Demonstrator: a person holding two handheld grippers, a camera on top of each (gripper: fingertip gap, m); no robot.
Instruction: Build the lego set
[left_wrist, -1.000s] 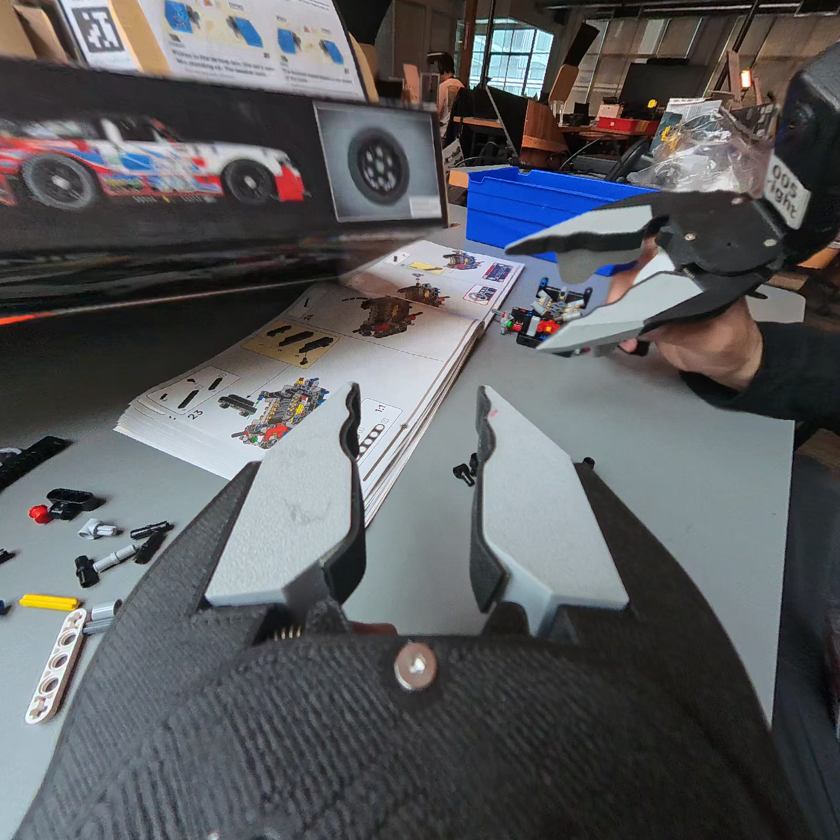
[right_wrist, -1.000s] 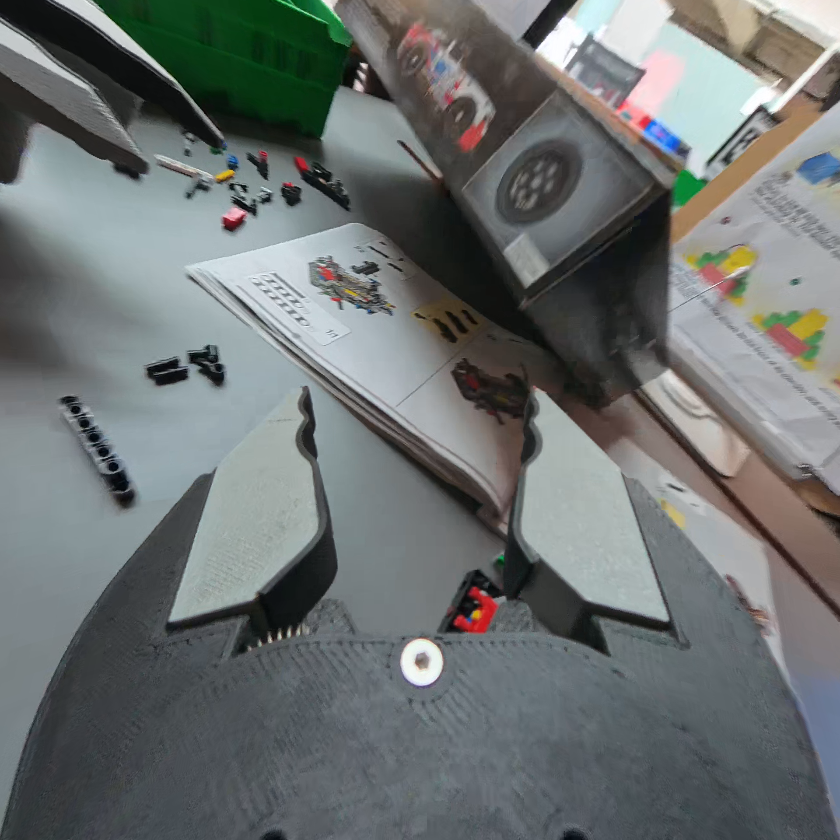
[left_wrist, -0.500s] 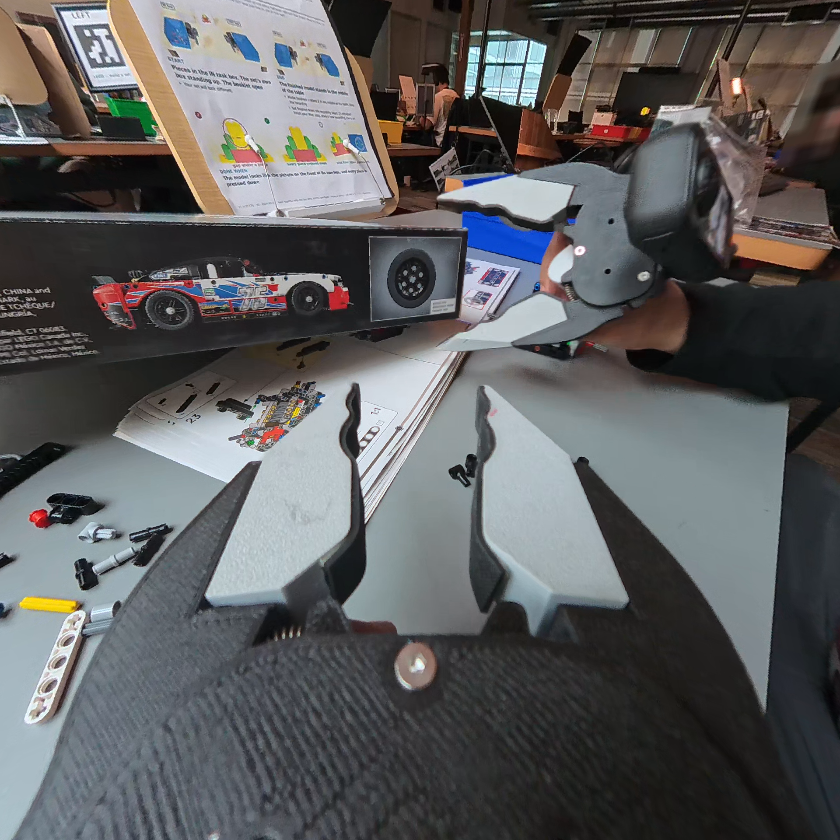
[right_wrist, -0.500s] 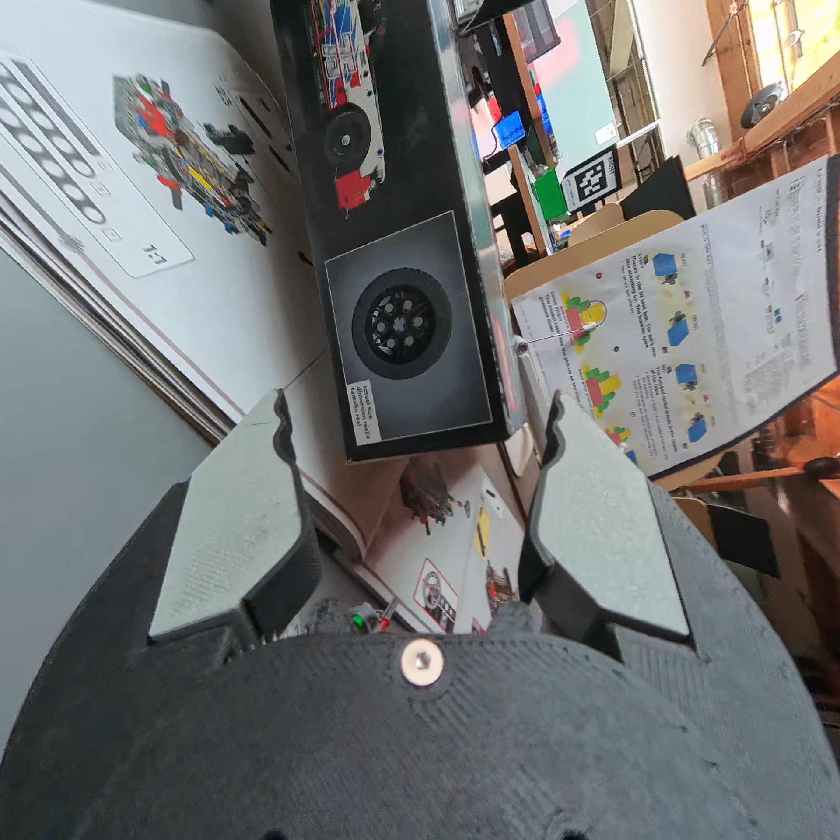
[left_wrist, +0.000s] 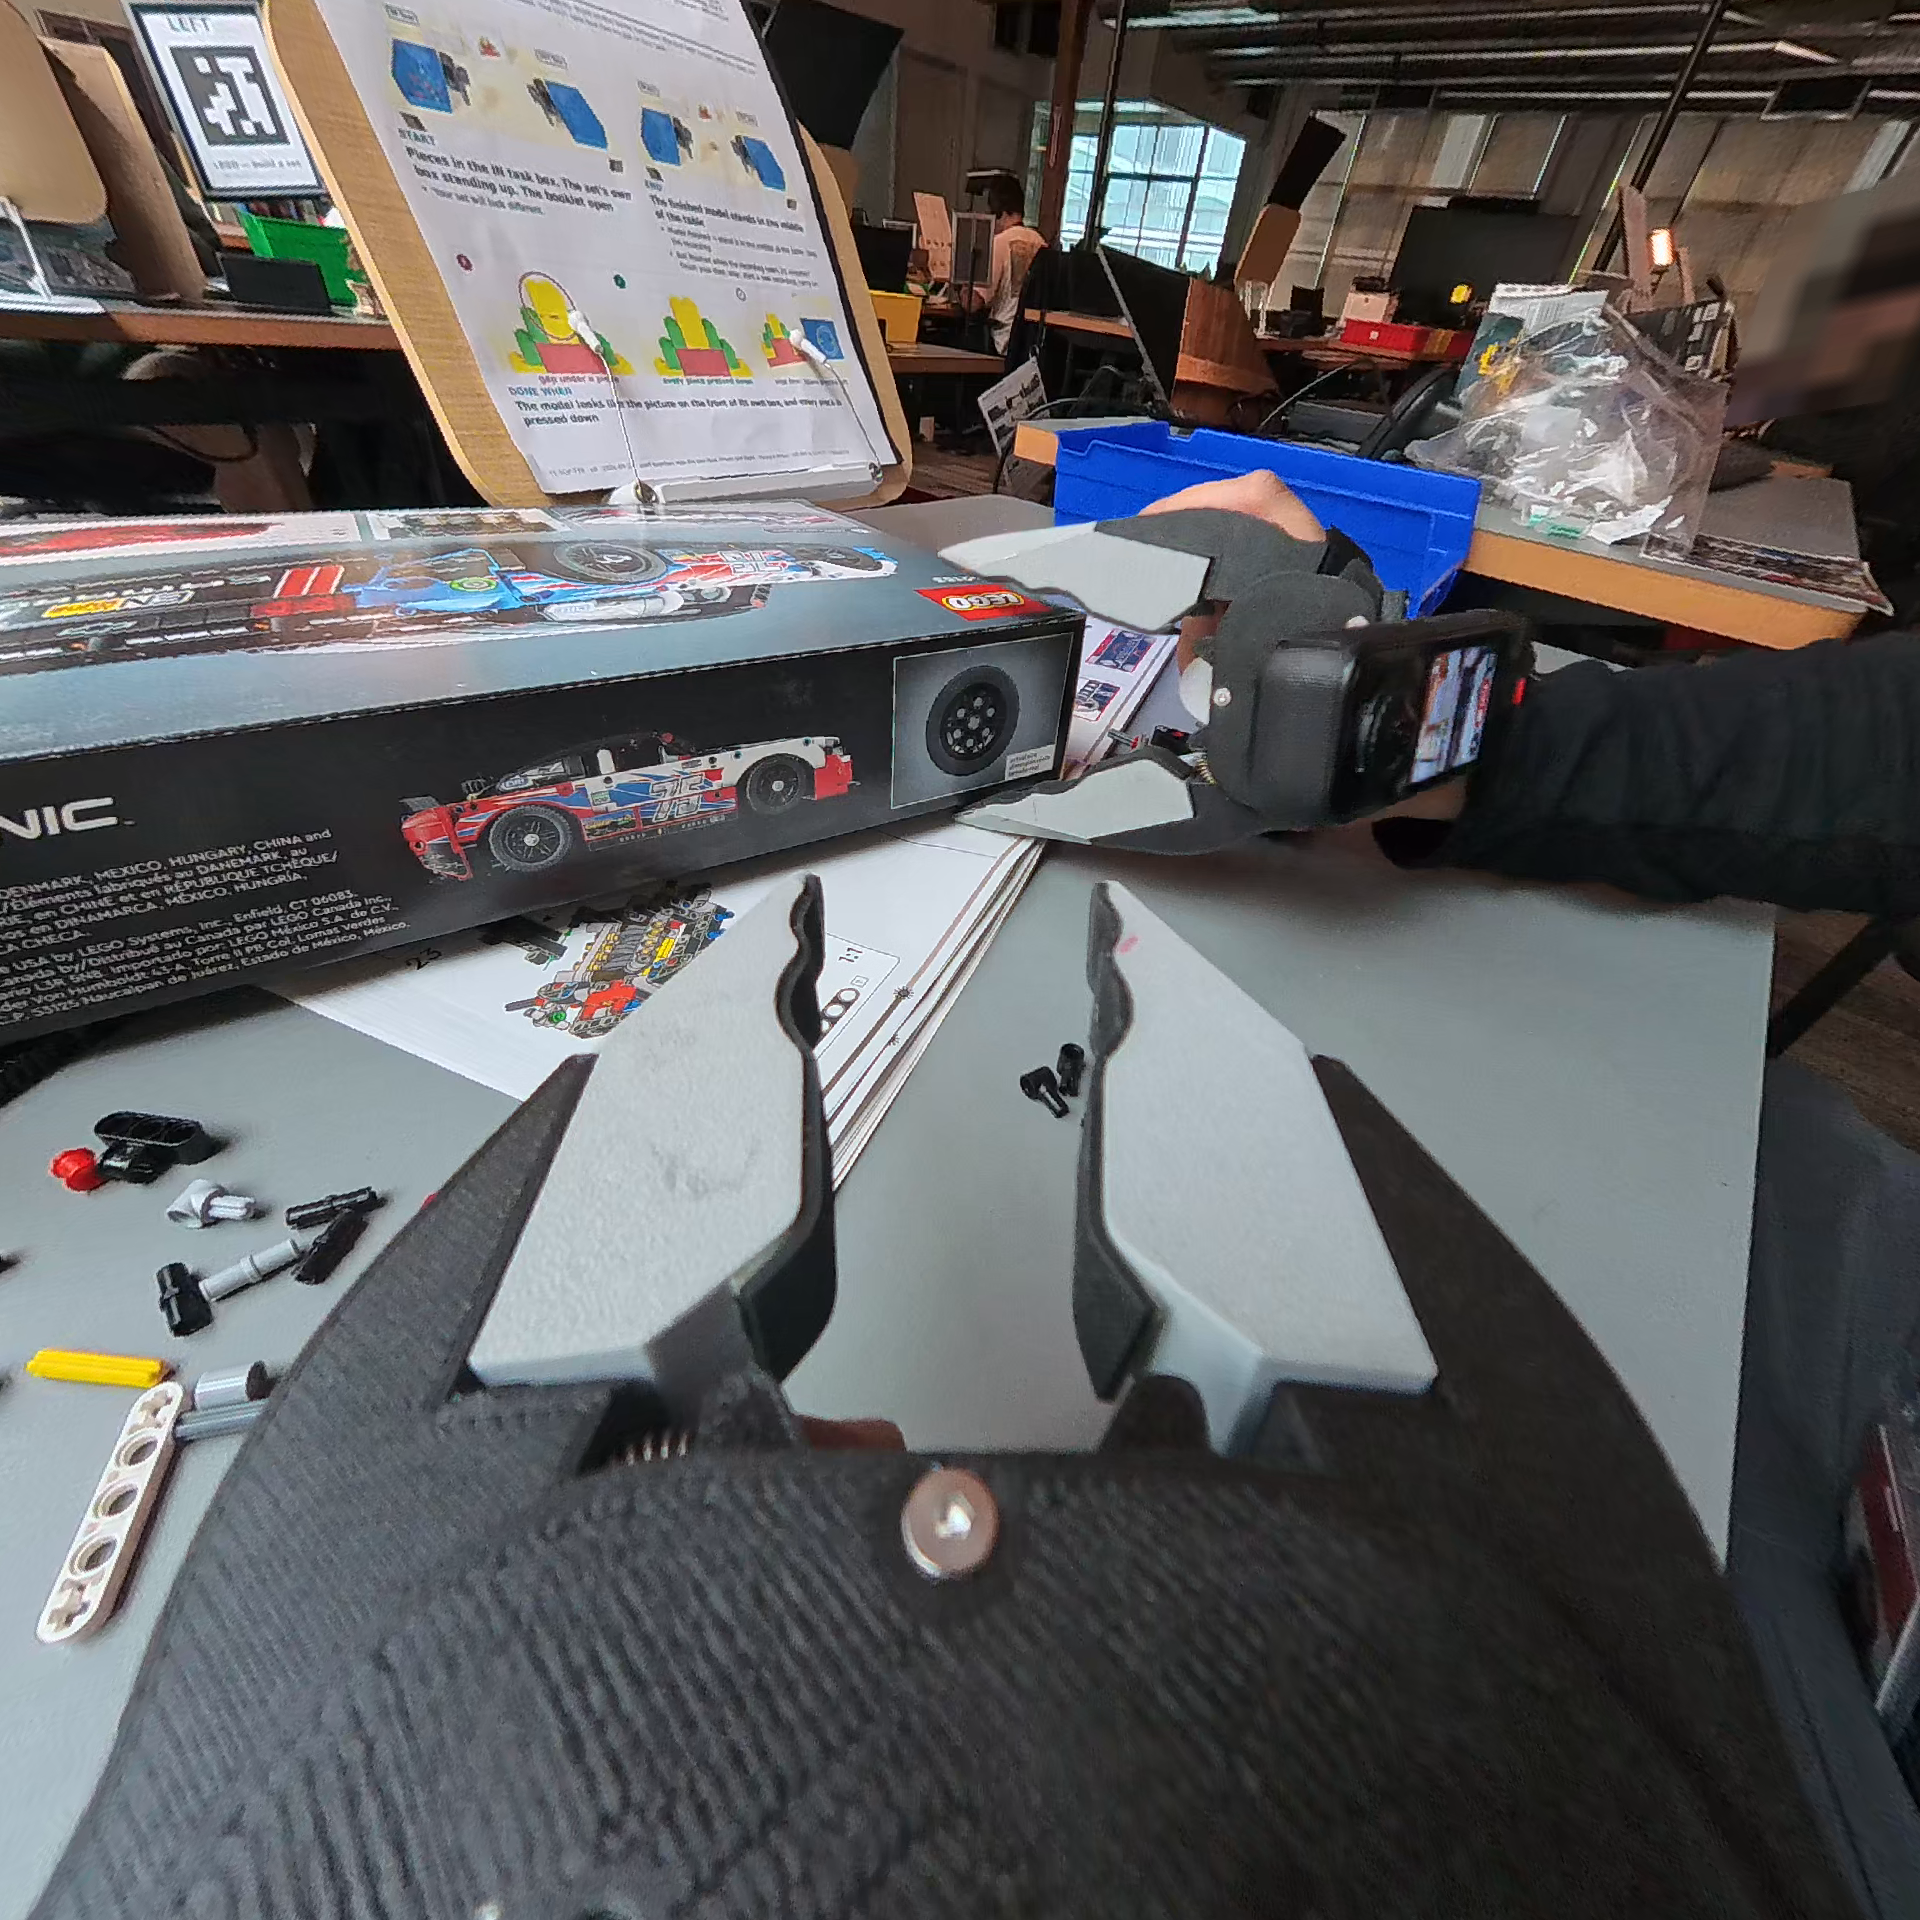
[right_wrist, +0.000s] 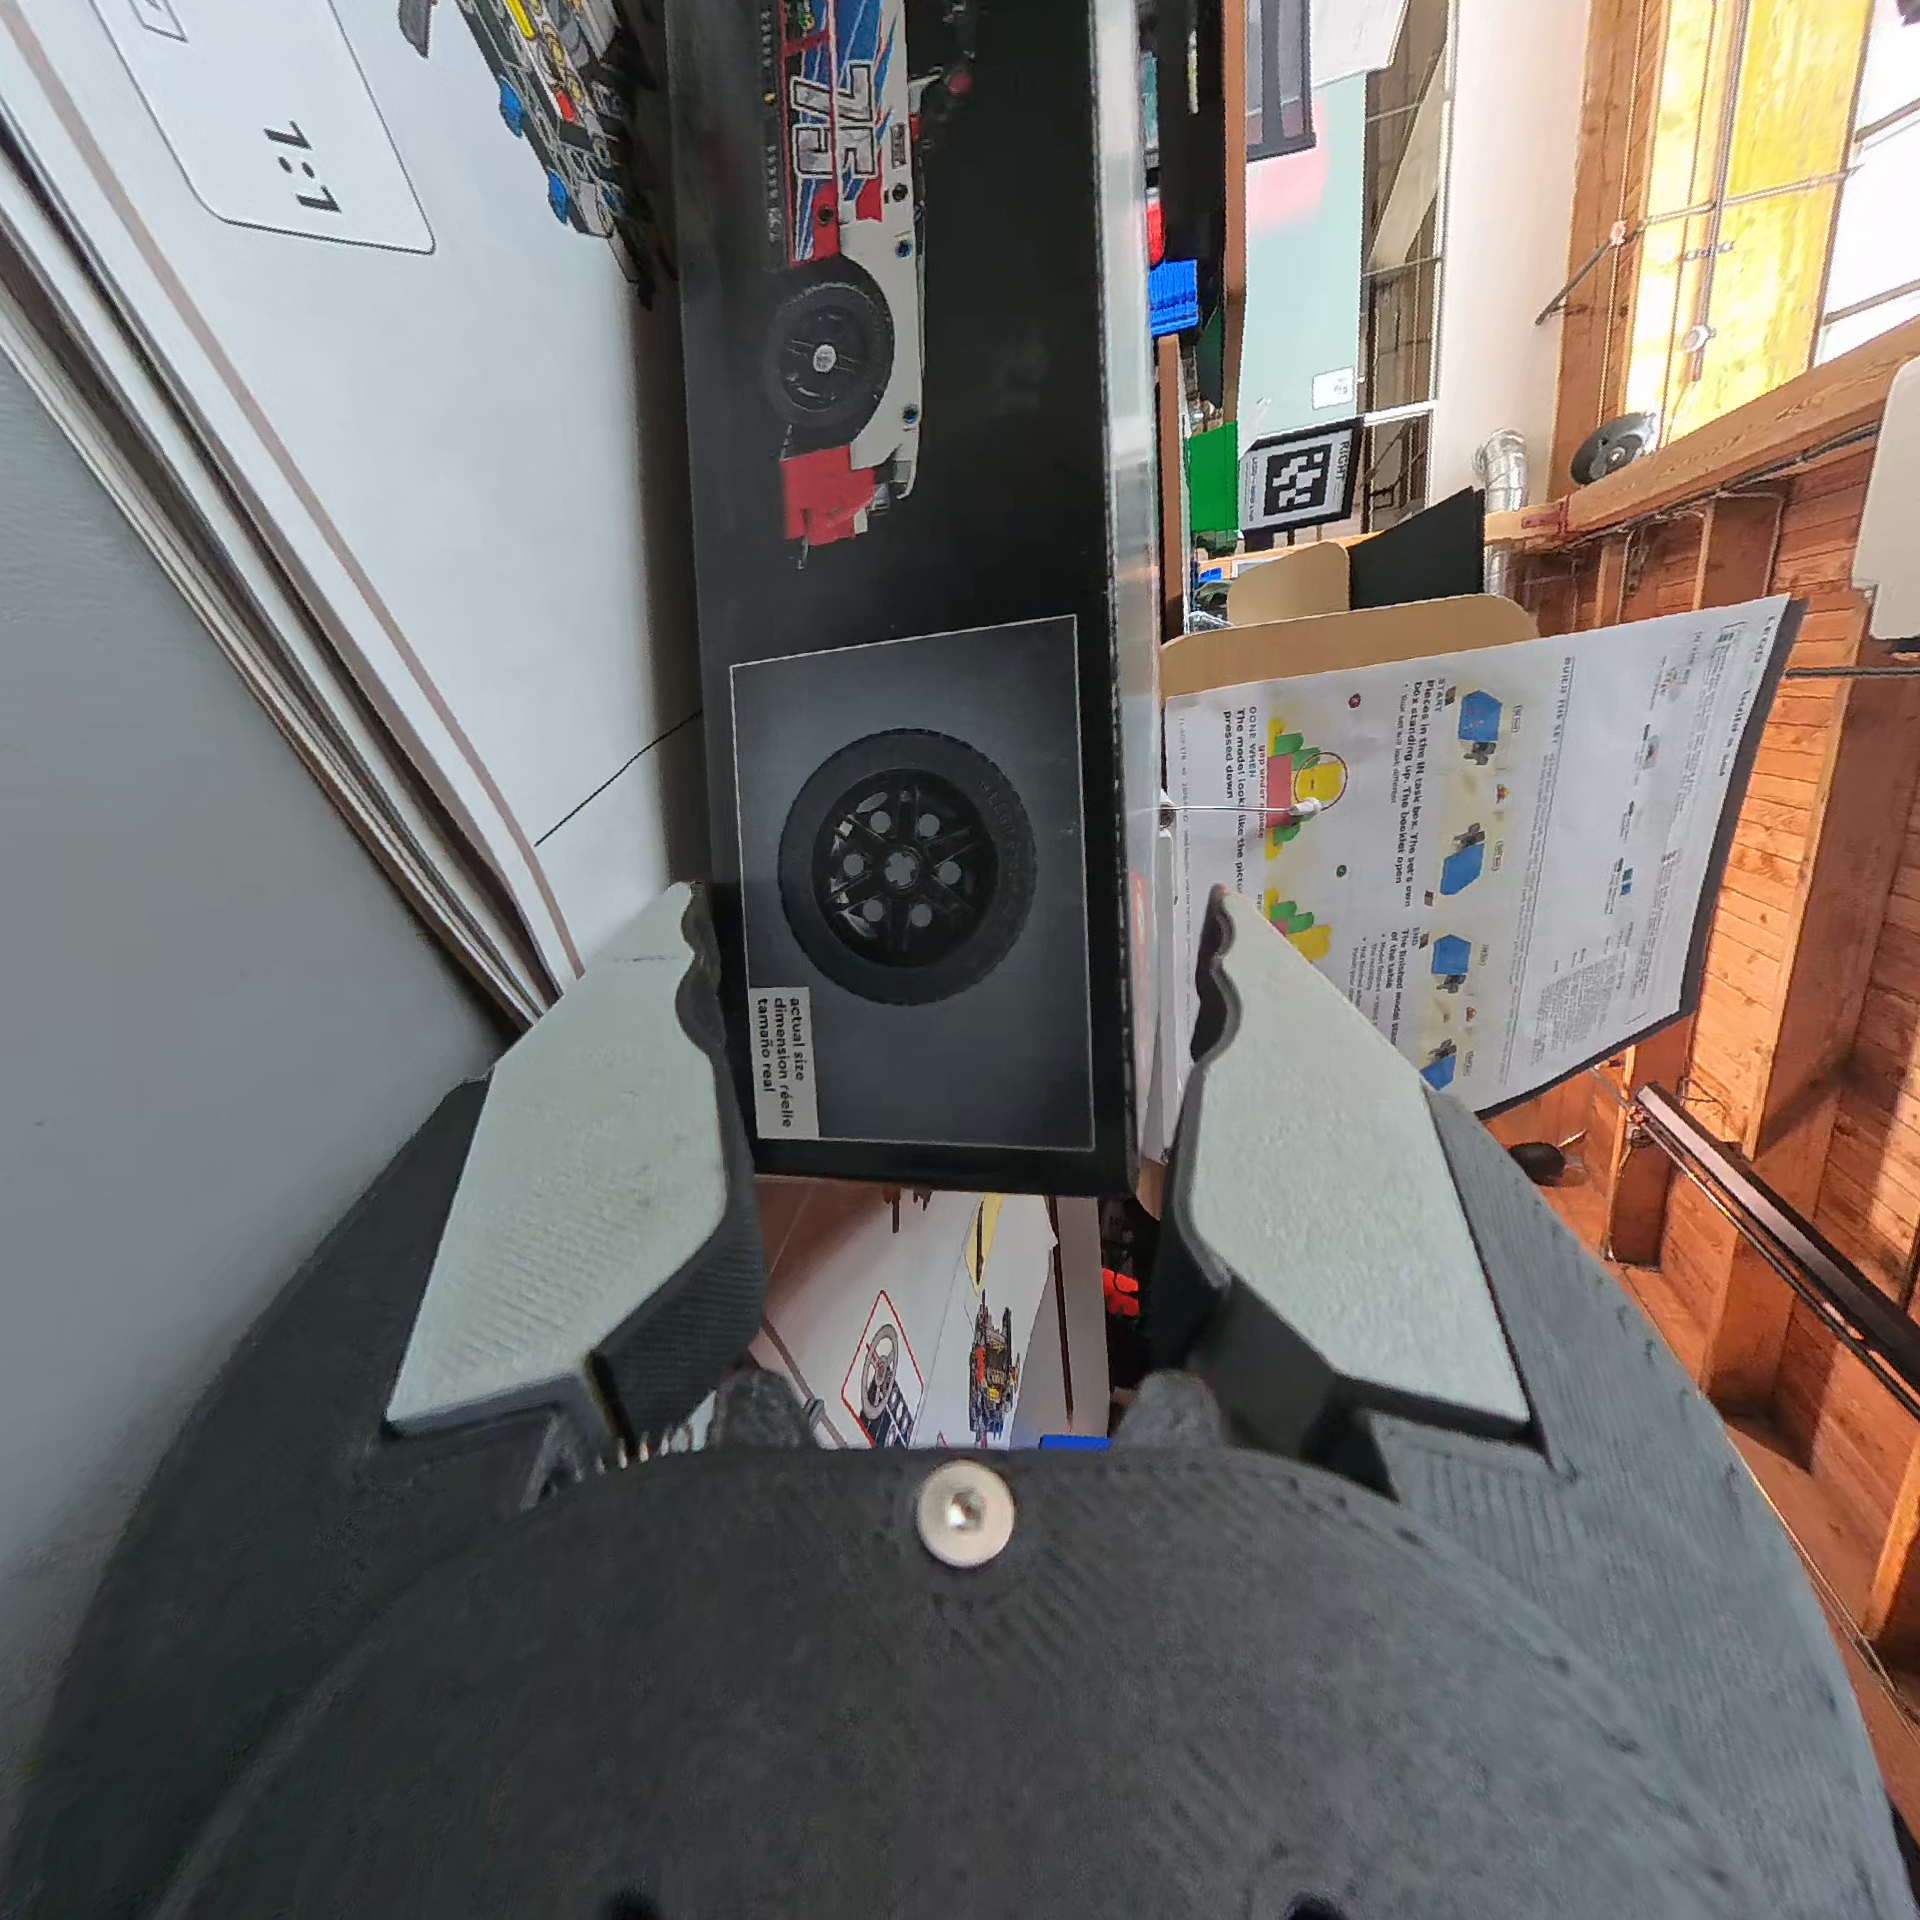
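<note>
The right gripper (right_wrist: 951, 951), jaws wide, straddles the end edge of the black set box (left_wrist: 499, 727), which lies over the open instruction booklet (left_wrist: 914, 935). The left gripper (left_wrist: 951, 945) hovers narrowly parted above bare grey table (left_wrist: 1403, 1039).

In the left wrist view, bare counter (left_wrist: 1403, 1039) lies open ahead and to the right. The long black box (left_wrist: 499, 727) blocks the upper left, lying over the open booklet (left_wrist: 904, 935). Loose pieces (left_wrist: 223, 1236) crowd the lower left, and two black pins (left_wrist: 1049, 1081) sit mid-frame. The right hand-held gripper (left_wrist: 1013, 707) brackets the box's end, closing off that side.
</note>
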